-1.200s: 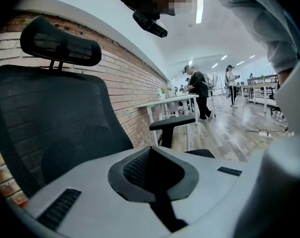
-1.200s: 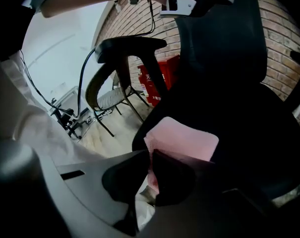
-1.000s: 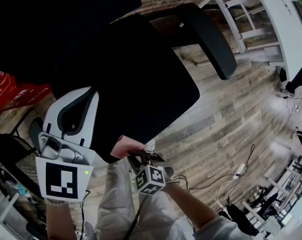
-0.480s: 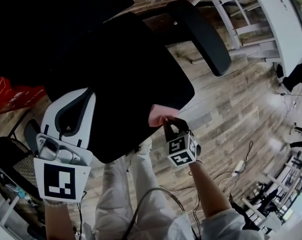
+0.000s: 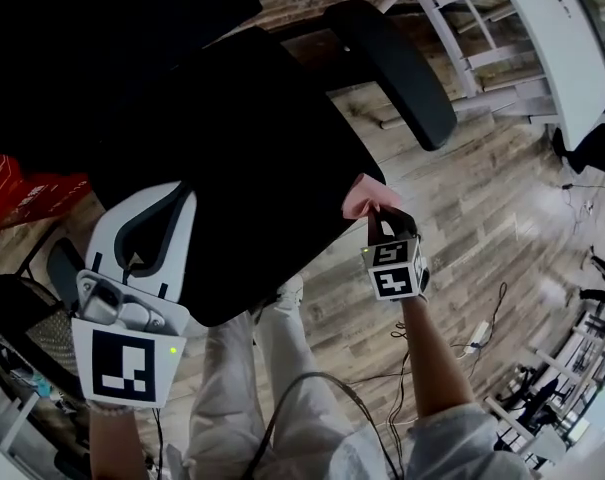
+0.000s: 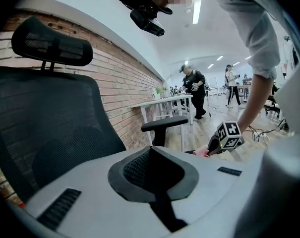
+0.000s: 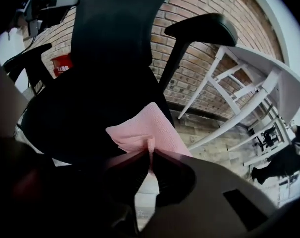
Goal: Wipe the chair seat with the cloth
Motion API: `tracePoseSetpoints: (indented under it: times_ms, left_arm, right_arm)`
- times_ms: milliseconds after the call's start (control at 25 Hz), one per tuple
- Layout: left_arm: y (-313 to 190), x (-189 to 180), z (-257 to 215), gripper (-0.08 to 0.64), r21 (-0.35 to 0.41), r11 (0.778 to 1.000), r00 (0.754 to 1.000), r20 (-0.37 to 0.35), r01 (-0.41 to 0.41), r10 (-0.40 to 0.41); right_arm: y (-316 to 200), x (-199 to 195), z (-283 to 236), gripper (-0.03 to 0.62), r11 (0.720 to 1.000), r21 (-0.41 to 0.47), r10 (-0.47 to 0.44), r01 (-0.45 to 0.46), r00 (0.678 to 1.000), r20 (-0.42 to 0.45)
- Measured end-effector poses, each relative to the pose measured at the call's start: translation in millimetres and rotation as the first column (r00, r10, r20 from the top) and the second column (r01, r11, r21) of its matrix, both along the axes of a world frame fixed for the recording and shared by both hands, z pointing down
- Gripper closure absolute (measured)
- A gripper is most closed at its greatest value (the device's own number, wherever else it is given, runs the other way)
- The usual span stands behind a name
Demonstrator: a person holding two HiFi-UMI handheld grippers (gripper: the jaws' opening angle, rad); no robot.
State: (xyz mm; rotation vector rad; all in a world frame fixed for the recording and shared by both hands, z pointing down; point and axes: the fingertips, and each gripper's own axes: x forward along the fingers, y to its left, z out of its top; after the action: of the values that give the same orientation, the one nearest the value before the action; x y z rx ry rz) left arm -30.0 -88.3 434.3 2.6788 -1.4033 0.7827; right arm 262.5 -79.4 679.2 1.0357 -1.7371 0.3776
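The black chair seat [image 5: 232, 168] fills the middle of the head view. My right gripper [image 5: 379, 216] is at the seat's right front edge, shut on a pink cloth [image 5: 364, 196] that lies against the edge. In the right gripper view the cloth [image 7: 147, 125] fans out past the closed tips [image 7: 150, 150] over the seat [image 7: 85, 113]. My left gripper [image 5: 185, 192] hovers at the seat's left side, its white jaws touching with nothing between them. In the left gripper view those tips [image 6: 150, 148] point past the backrest [image 6: 45, 128] toward the right gripper [image 6: 212, 149].
A black armrest [image 5: 397, 63] juts out at the seat's far right. White table frames [image 5: 542, 58] stand beyond it, a red box [image 5: 22, 193] at the left. Cables [image 5: 452, 353] trail over the wooden floor. The person's legs [image 5: 272, 398] are below the seat. People [image 6: 194, 90] stand far off.
The right gripper has carried the pink cloth along the seat's front edge, from near the left gripper to the right corner. The left gripper has barely moved.
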Motion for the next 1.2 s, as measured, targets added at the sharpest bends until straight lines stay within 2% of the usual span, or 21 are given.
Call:
tracePoseSetpoints:
  times_ms: [200, 320, 520, 680, 920, 1080, 1200]
  left_arm:
    - [15, 17, -38, 0.541, 0.011, 0.999, 0.999, -0.012, -0.038, 0.038]
    - [23, 28, -76, 0.541, 0.037, 0.997, 0.998, -0.013, -0.068, 0.068]
    - [32, 32, -152, 0.541, 0.107, 0.992, 0.997, -0.009, -0.069, 0.071]
    - [49, 25, -207, 0.541, 0.14, 0.99, 1.0, 0.008, -0.03, 0.029]
    - [84, 34, -280, 0.541, 0.212, 0.977, 0.996, 0.083, -0.034, 0.017]
    - [109, 41, -311, 0.541, 0.236, 0.972, 0.997, 0.078, -0.002, -0.017]
    - [118, 45, -325, 0.541, 0.252, 0.968, 0.994, 0.104, 0.02, -0.047]
  right_arm:
    - [19, -27, -42, 0.542, 0.99, 0.021, -0.14, 0.14, 0.99, 0.008]
    - [30, -54, -91, 0.542, 0.98, 0.068, -0.19, 0.186, 0.979, 0.072]
    - [30, -86, -198, 0.543, 0.975, 0.194, -0.158, 0.111, 0.957, 0.243]
    - [32, -97, -289, 0.543, 0.956, 0.286, -0.163, 0.068, 0.932, 0.323]
    - [44, -96, -394, 0.543, 0.914, 0.403, -0.213, 0.056, 0.909, 0.358]
    - [62, -91, -443, 0.543, 0.886, 0.461, -0.239, 0.043, 0.896, 0.375]
    - [72, -91, -472, 0.543, 0.865, 0.5, -0.256, 0.03, 0.884, 0.391]
